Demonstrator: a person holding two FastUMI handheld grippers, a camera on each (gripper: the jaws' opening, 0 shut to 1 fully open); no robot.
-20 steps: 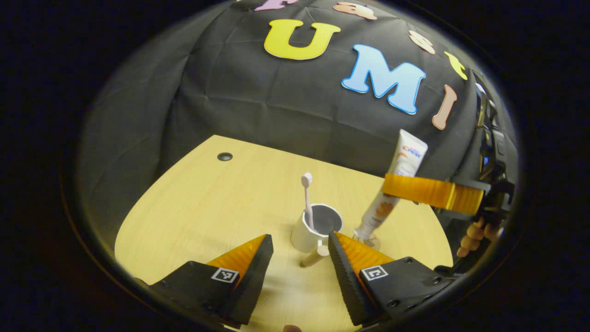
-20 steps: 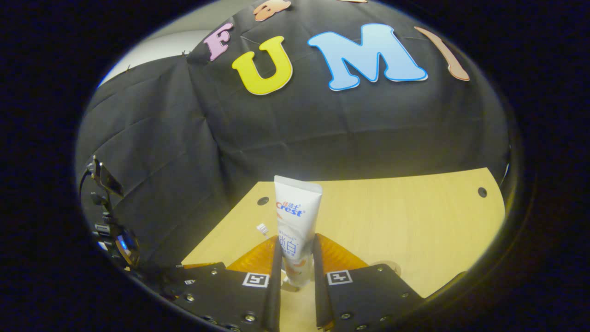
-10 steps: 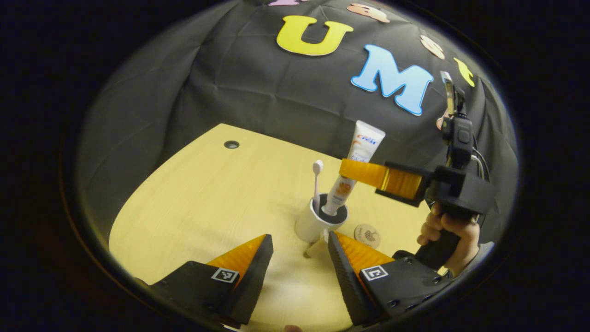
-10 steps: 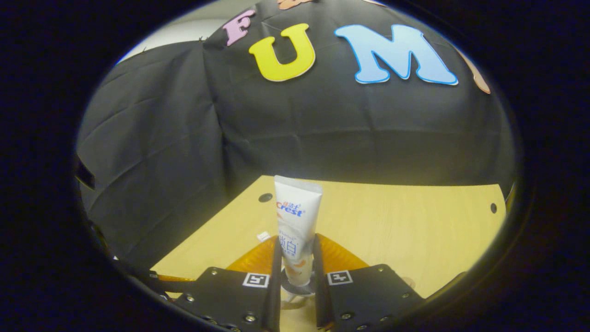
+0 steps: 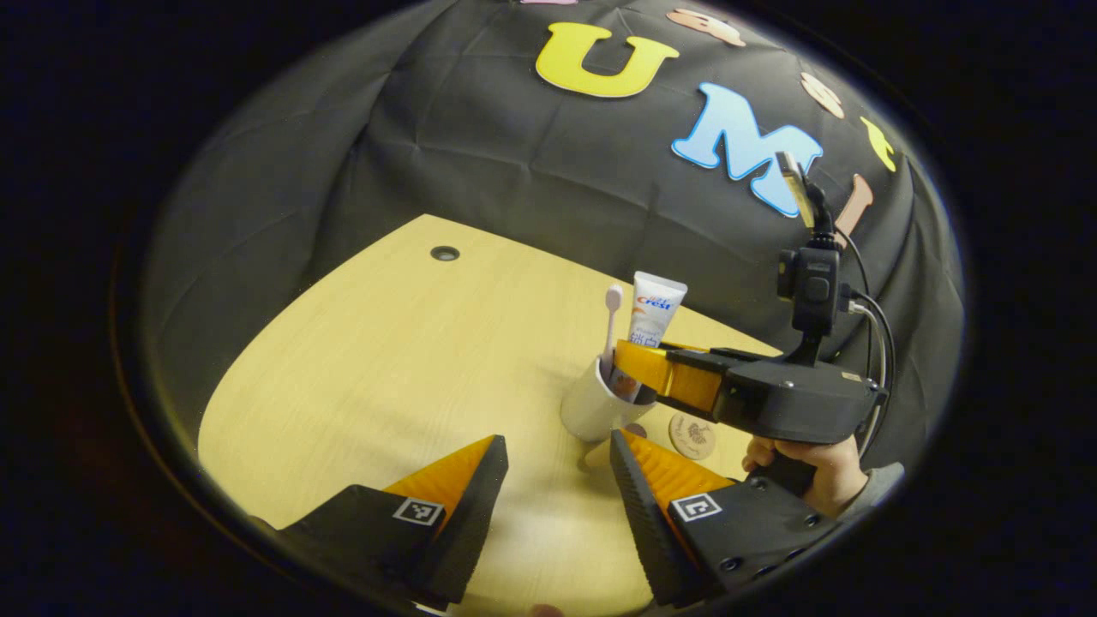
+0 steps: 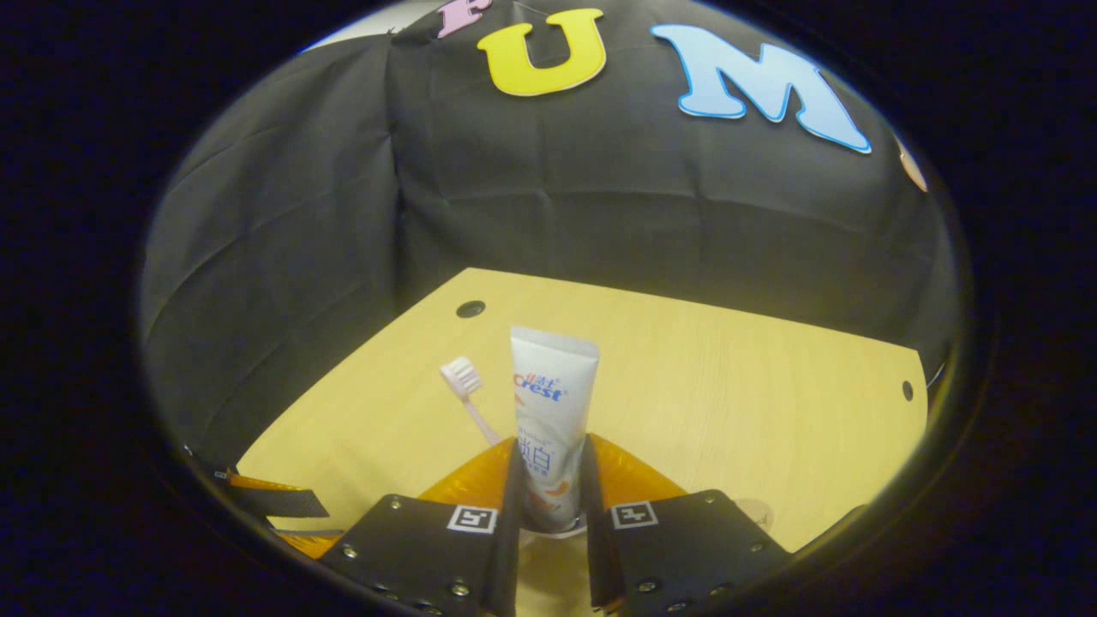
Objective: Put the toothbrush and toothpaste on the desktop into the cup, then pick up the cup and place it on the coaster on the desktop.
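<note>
The white ceramic cup [image 5: 591,407] on the wooden desktop [image 5: 377,360] holds a pink toothbrush [image 5: 611,321] and the white toothpaste tube [image 6: 550,420], which the right gripper [image 6: 551,501] clamps. The left gripper [image 5: 557,480] gapes empty; the round coaster [image 5: 691,435] lies just beside the cup.

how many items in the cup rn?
2. The toothbrush stands in the cup at its left side; the toothpaste is beside it, lower end inside, gripped by the right tongs.

This was a staged recording booth rather than a lived-in room: black cloth [image 6: 600,214] hung as the wall behind a bare light-wood table [image 5: 386,360] with a round cable hole [image 5: 444,253], under dim indoor light.
</note>
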